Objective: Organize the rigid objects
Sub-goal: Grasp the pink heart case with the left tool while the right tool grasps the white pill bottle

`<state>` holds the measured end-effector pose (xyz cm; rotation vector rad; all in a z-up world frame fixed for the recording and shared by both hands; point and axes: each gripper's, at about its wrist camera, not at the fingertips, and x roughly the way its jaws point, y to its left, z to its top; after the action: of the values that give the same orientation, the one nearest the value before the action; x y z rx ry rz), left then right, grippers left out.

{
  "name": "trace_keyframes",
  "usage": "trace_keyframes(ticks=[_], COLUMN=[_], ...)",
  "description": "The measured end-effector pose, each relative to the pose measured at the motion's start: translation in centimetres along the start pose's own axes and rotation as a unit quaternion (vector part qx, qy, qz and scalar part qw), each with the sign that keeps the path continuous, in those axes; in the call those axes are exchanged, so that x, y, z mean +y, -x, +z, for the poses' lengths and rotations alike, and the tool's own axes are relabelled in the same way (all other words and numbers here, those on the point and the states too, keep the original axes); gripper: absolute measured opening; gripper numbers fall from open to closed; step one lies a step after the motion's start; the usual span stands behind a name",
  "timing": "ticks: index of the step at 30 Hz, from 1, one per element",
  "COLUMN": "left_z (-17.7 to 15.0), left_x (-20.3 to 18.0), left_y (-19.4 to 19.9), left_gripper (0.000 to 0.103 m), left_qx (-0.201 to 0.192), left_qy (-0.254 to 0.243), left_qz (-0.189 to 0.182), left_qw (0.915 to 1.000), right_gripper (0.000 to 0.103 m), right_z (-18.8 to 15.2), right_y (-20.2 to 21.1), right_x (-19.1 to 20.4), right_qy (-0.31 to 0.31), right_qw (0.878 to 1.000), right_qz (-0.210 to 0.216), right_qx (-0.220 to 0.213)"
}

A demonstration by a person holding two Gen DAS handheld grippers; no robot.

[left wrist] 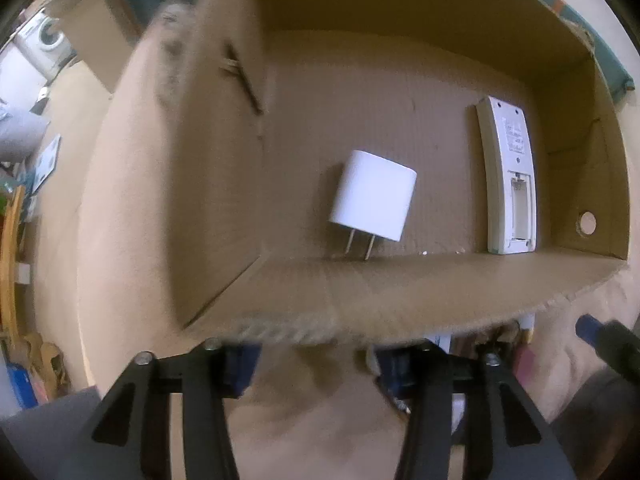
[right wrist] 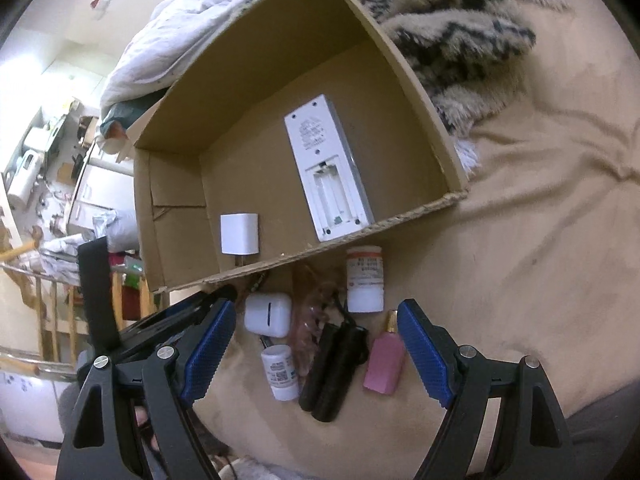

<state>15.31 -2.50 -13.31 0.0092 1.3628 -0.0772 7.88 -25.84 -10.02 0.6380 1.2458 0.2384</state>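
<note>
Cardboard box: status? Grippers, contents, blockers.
Right gripper open, empty, above loose items. Left gripper: grip unclear. Cardboard box holds charger and remote. Nothing blocking.

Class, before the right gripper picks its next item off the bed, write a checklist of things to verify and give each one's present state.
1. Right gripper open, nothing between its fingers: ok.
2. Items to sort lie below it, outside the cardboard box: earbud case, small white bottle, black cylinders, pink bottle, pill bottle: ok.
3. Free floor space in the box beside the charger and the remote: ok.
4. Left gripper clear of the right one's path: cannot tell.
5. Left gripper's hold: cannot tell.
</note>
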Motion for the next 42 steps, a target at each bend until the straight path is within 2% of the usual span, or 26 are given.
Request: trace_keyframes(ticks=[1,3,10,11,14,15,17,19,22,23,27,30,35,36,42], left_z=[0.1,0.1,-0.6,-0.9,-2.1,-2.4,-3.1,-3.6,-4.1,-4.4,-5.6,-5.0,-5.1,-4.3,-5.5], left_x=[-0.1,-0.2,0.2,0.4,0.9,1.1,1.4,2.0,3.4,3.8,4.9,4.3,3.7,3.4,3.3], left_y=[-0.5,-1.2,-0.9,-0.5,0.5,0.8,1.4,2.0,2.6,2.8,3.3,3.7,3.7,3.6,4.6], left_gripper=[0.042,0.032,0.023,0.022,0.021,0.021,0.021,0.021,0.021,0.021,0.021,0.021,0.021,0.021,0.021], left_qx=[0.006,0.013,0.024,0.024,0.024,0.024,0.023,0.019,0.015,0.015,0.013,0.009,0.008,0.007,-0.01], left_qy=[-0.002,-0.001,0.007,0.008,0.01,0.012,0.016,0.023,0.04,0.045,0.051,0.049,0.047,0.048,0.05], left_qz=[-0.004,-0.013,-0.031,-0.029,-0.022,-0.021,-0.015,-0.008,-0.002,0.004,0.013,0.019,0.02,0.021,0.027], left_qw=[1.0,0.9998,0.9992,0.9992,0.9994,0.9994,0.9995,0.9995,0.9991,0.9989,0.9985,0.9986,0.9987,0.9986,0.9983], right_gripper=[0.088,0.088,0.088,0.088,0.087,0.082,0.058,0.051,0.05,0.046,0.043,0.029,0.028,0.028,0.028], right_z=[0.0,0.0,0.0,-0.1,-1.1,-1.5,-2.1,-2.5,-3.0,-3.1,-3.9,-4.4,-4.6,-4.6,-4.6], right_y=[-0.1,-0.3,-0.7,-1.0,-3.3,-4.0,-5.0,-5.8,-7.0,-7.6,-9.0,-9.3,-8.0,-7.5,-4.8], right_x=[0.0,0.1,0.8,1.0,1.3,1.7,2.7,3.4,4.5,4.9,6.1,6.9,7.2,7.0,6.7], right_qy=[-0.001,0.001,0.023,0.026,0.008,0.01,0.03,0.042,0.076,0.087,0.124,0.15,0.163,0.163,0.156], right_qw=[1.0,1.0,1.0,0.999,0.989,0.986,0.983,0.981,0.983,0.982,0.979,0.977,0.978,0.979,0.984], right_qz=[0.0,-0.002,0.002,0.013,0.097,0.107,0.106,0.098,0.044,0.028,-0.02,-0.047,-0.035,-0.033,-0.016], right_qx=[0.002,0.005,0.018,0.029,0.11,0.129,0.15,0.161,0.16,0.162,0.157,0.142,0.125,0.12,0.086])
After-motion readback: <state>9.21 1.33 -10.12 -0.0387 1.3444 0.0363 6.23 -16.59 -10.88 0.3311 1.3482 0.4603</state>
